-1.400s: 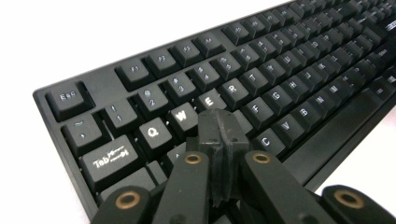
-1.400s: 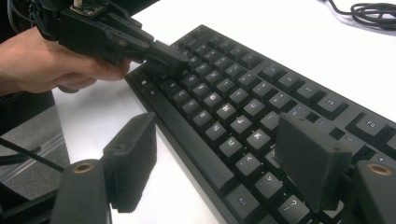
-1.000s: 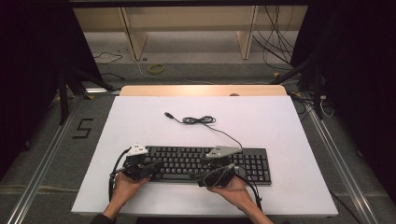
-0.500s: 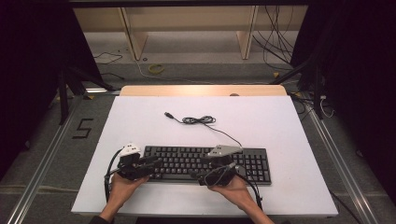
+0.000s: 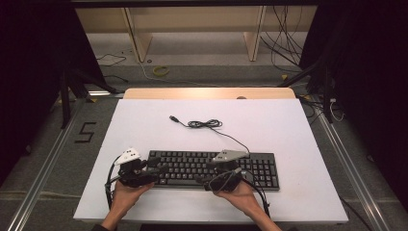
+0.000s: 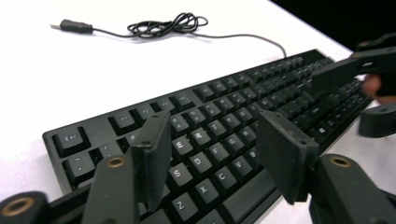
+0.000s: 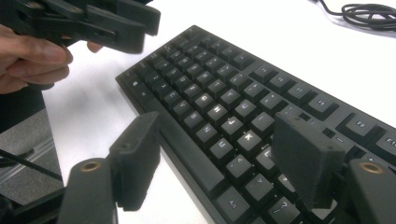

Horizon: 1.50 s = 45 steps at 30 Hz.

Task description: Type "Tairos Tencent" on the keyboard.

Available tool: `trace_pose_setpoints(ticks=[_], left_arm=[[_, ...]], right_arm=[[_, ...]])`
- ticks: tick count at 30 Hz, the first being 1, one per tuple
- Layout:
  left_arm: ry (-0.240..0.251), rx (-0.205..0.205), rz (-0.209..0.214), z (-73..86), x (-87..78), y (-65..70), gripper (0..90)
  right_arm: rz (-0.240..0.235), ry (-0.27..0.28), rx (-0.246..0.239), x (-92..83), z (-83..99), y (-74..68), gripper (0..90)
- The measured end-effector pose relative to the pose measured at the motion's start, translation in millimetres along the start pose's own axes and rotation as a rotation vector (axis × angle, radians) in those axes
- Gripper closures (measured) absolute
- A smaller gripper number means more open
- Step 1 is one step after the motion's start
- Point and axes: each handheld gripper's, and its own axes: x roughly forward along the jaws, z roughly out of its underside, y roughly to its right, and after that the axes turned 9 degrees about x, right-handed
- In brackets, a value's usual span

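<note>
While our left gripper (image 6: 210, 158), jaws just spread and holding nothing, and right gripper (image 7: 219, 163), jaws also parted, hover over the keyboard (image 5: 211, 168) near the table's (image 5: 288, 125) front edge, a careless dip could press keys or nudge it askew.

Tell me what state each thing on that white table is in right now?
Keyboard: flat on the table, not gripped, keys up.
Cable: partly coiled in a loose bundle, plug lying free, unplugged.
Left gripper: fingers have just been opening, nothing between them, above the keys.
Right gripper: open, over the keyboard's front edge, holding nothing.
</note>
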Motion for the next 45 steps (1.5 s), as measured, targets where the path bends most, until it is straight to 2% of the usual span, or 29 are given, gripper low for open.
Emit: trace_pose_setpoints(ticks=[12,19,31,36,45], left_arm=[[0.041,0.001,0.009,-0.8,-4.8,1.8,30.5],[0.051,0.007,0.019,-0.9,-6.6,2.8,29.3],[0.04,0.013,0.028,-0.7,-6.9,4.8,29.0],[0.04,0.016,0.03,-0.7,-7.6,5.1,29.0],[0.037,0.018,0.035,0.0,-8.7,6.8,28.9]], right_arm=[[-0.003,-0.022,-0.008,7.4,1.3,-0.5,52.6],[-0.005,-0.041,-0.023,13.8,2.8,-2.9,67.0],[-0.002,-0.078,-0.052,23.1,6.9,-6.1,86.6],[0.005,-0.097,-0.057,27.9,9.6,-6.9,90.0],[0.012,-0.111,-0.062,31.2,10.9,-7.3,90.0]])
